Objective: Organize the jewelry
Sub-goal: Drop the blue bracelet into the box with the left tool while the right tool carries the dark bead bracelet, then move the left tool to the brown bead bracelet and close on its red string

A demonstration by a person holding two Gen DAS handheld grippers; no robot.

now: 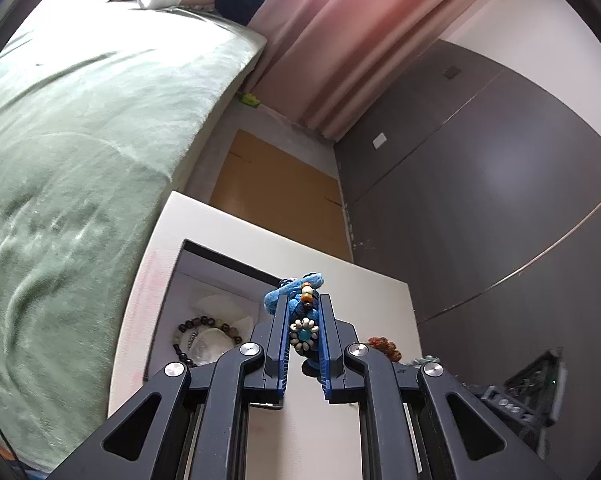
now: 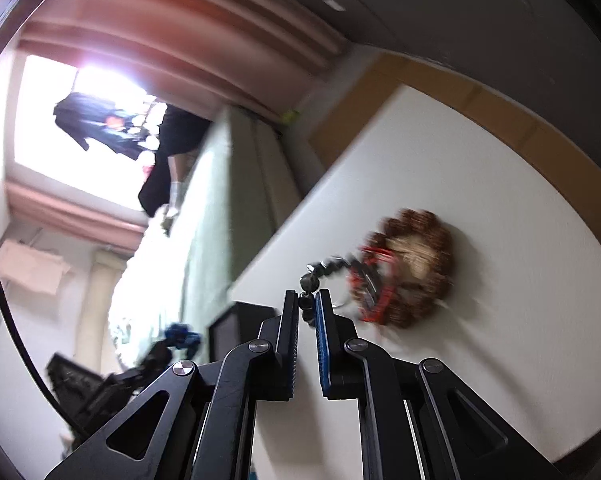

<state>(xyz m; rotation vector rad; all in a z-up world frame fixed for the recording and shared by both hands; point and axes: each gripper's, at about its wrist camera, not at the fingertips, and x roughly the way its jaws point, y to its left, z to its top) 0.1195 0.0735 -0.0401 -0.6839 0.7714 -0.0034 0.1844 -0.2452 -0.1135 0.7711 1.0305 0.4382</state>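
Nearest the lens of the left wrist view, the left gripper [image 1: 304, 320] is seen nearly closed on a blue cord bracelet [image 1: 296, 296], which is pinched between both fingers above the white table [image 1: 380, 308]. A flower-shaped bead ornament [image 1: 303, 334] on the bracelet sits between the fingers, and a loop of cord with coloured beads protrudes past the tips. To the left and below, an open white box [image 1: 204, 276] is visible, with a bracelet of dark and pale beads [image 1: 204, 334] already laid inside. To the right, an amber bead cluster [image 1: 384, 348] rests on the table.

In the right wrist view, which is blurred, the right gripper [image 2: 308, 304] is closed to a narrow gap on a strand of dark beads [image 2: 320, 276]. The strand runs right to a red loop [image 2: 374, 284] beside a ring of brown beads [image 2: 416, 268] on the table; whether these are joined cannot be told.

Both pieces are judged light, limp and liable to swing or slide. The cord is judged to compress and hold well; round beads are judged slippery, so the strand is best taken between two beads. The ornament should not be squeezed hard.
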